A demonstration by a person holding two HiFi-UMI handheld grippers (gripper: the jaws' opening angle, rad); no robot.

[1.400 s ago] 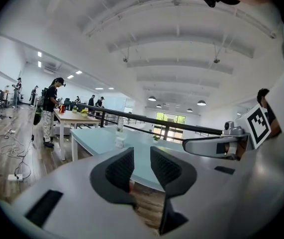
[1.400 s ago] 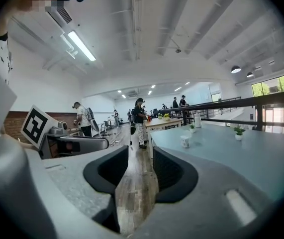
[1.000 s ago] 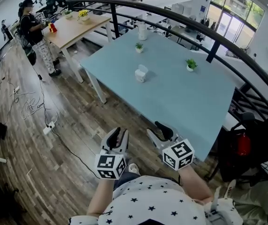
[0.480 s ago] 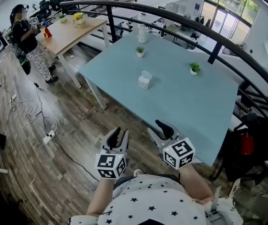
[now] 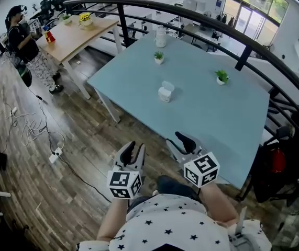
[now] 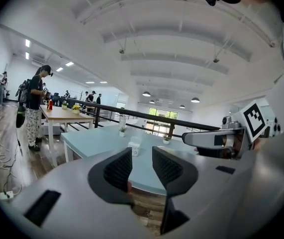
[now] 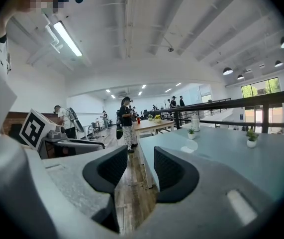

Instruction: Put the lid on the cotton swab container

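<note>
Left tongs (image 5: 135, 149), right tongs (image 5: 176, 140) (jaws apart)

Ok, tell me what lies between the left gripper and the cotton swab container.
Head view: from the left gripper, a strip of wooden floor, then bare blue table up to the cotton swab container.

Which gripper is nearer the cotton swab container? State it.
Right. The right gripper hovers at the near edge of the table; the left gripper hangs over the floor, farther from the container.
</note>
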